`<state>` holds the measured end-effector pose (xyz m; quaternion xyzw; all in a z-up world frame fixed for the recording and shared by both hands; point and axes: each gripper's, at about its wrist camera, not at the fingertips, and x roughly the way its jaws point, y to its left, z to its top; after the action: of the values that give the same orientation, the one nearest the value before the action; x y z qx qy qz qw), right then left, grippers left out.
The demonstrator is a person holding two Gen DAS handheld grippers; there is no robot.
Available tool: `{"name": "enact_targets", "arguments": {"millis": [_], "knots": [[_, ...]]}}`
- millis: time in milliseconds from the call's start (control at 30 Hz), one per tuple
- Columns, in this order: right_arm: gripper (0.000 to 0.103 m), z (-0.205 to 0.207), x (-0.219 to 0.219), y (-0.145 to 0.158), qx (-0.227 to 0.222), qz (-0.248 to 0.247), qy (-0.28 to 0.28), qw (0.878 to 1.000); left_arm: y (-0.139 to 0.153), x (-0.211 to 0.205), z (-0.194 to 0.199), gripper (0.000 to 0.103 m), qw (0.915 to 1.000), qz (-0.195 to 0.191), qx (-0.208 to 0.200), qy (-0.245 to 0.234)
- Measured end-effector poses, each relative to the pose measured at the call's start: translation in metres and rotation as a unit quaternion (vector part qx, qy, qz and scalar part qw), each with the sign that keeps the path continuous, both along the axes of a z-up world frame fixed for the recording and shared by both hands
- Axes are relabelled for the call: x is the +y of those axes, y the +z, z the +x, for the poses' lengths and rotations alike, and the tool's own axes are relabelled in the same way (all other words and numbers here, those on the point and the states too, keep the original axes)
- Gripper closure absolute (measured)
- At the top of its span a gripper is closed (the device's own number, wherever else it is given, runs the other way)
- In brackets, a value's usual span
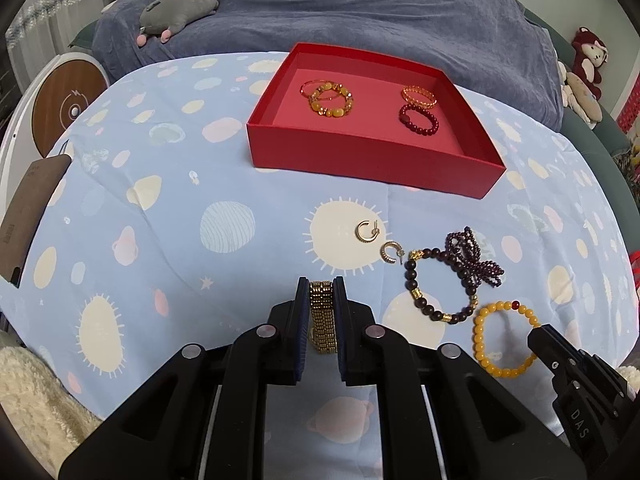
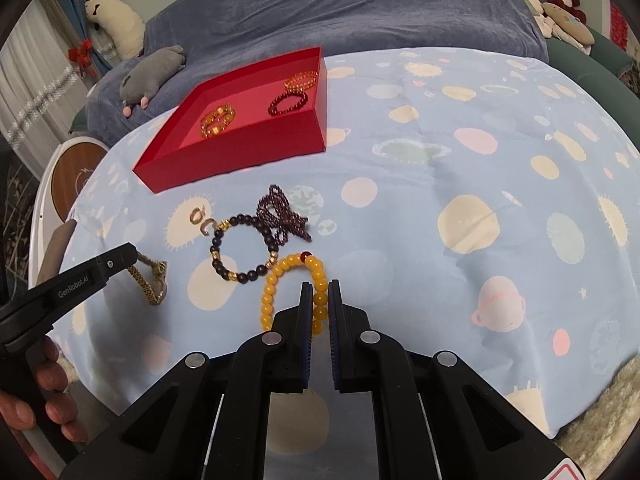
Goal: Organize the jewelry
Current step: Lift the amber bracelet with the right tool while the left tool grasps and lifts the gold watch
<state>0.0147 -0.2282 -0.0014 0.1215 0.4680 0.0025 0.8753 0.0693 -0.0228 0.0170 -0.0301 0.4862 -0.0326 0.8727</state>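
The left gripper (image 1: 321,280) is clamped on a gold link bracelet (image 1: 322,320), whose band runs between the two dark pads. The right wrist view shows what the left one hides: the same bracelet (image 2: 151,285) hangs in a loop under the gripper's tip (image 2: 130,251), and a bare hand (image 2: 48,392) holds that tool at the lower left edge.

The right gripper (image 2: 320,285) is pinched on the yellow bead bracelet (image 2: 316,280), gripping the right side of its ring. From the left wrist the whole yellow ring (image 1: 486,320) is visible, with only the right gripper's black tip (image 1: 536,334) over its lower right side.

Just beyond the yellow beads lies a dark bead bracelet with gold spacers (image 1: 416,280), and a purple beaded bow-shaped piece (image 1: 476,256) overlaps its far side. Two small gold hoop earrings (image 1: 367,231) sit side by side left of these, on a pale sun printed on the blue planet-patterned cloth (image 1: 180,208).

Farther back stands an open red box (image 1: 360,156) holding two amber-coloured bracelets at its left (image 1: 328,98), an orange one (image 1: 418,96) and a dark red one (image 1: 418,120) at its right. The left view looks into the box squarely; the right view sees it slanted (image 2: 240,152), with one wall partly hiding the floor.

Behind the cloth lies a blue-grey blanket (image 1: 360,12) with a grey plush toy (image 1: 180,10).
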Motion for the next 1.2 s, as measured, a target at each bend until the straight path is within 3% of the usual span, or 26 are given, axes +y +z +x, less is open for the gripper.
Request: {"name": "enact_targets", "arguments": {"millis": [533, 867, 1200], "knots": [[0.096, 0.023, 0.005, 0.058, -0.057, 0.011, 0.013, 0.998, 0.04, 0.005, 0.012, 0.092, 0.9996, -0.009, -0.024, -0.008], [0.096, 0.076, 0.007, 0.086, -0.088, 0.024, 0.022, 0.996, 0.065, 0.004, 0.053, 0.092, 0.9986, -0.001, -0.051, -0.016], [0.096, 0.135, 0.016, 0.093, -0.093, 0.049, 0.031, 0.994, 0.081, -0.003, 0.104, 0.091, 0.9968, 0.013, -0.074, -0.024]]}}
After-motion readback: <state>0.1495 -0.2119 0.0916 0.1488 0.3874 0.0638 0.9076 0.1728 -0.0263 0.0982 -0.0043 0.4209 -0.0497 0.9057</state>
